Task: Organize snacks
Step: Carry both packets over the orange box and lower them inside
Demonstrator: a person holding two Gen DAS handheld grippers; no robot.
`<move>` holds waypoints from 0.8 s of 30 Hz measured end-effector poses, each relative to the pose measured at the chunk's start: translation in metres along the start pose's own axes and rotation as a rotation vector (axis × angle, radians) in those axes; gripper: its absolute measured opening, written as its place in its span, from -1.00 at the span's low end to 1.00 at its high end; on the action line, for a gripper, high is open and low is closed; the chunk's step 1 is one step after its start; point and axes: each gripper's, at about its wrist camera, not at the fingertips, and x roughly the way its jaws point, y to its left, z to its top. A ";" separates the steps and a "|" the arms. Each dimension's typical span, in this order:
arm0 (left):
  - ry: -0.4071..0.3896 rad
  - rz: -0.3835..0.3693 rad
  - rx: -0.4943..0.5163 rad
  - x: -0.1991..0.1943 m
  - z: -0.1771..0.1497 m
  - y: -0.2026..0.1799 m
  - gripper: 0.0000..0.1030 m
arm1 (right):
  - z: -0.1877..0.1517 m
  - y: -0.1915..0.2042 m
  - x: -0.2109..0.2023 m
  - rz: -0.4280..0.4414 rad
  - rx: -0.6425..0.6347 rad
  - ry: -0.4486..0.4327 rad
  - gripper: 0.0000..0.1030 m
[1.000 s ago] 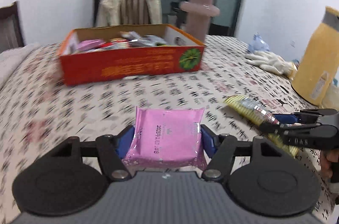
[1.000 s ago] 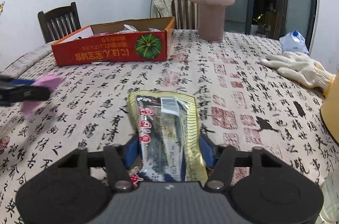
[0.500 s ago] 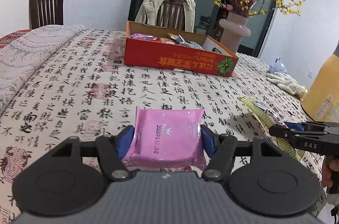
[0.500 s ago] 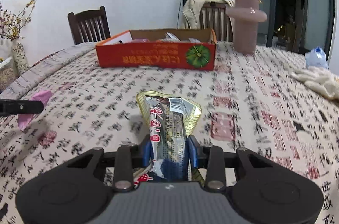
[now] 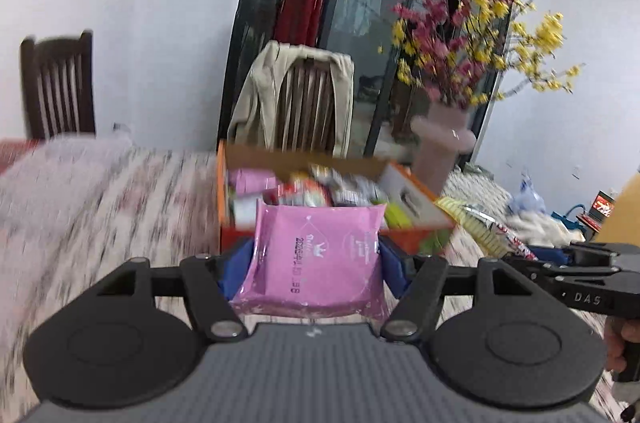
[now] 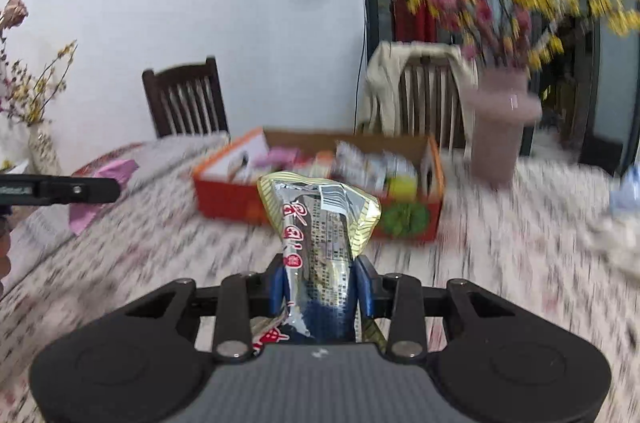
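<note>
Box (image 5: 412,197) already part-filled; pink pack (image 5: 316,259) clamped in left gripper (image 5: 316,263), foil pack (image 6: 320,247) in right gripper (image 6: 320,287), neither yet dropped in.

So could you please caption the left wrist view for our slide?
Left gripper carries a pink packet toward the orange snack box.

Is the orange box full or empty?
Partly full. The open orange box holds a jumble of snack packets; motion blur hides how high they reach.

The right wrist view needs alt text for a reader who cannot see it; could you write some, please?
The right gripper is shut on a gold-edged silver snack packet, held above a patterned tablecloth before an open orange box of snacks. The left gripper, at left, holds a pink packet.
</note>
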 end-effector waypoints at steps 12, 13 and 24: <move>0.127 0.051 -0.048 0.189 0.065 0.021 -0.13 | 0.106 -0.068 0.163 -0.053 0.099 0.016 -0.31; 0.147 0.061 -0.046 0.204 0.062 0.025 -0.14 | 0.106 -0.070 0.177 -0.067 0.095 0.030 -0.31; 0.199 0.065 -0.023 0.234 0.038 0.040 0.02 | 0.068 -0.064 0.258 -0.186 -0.006 0.136 0.08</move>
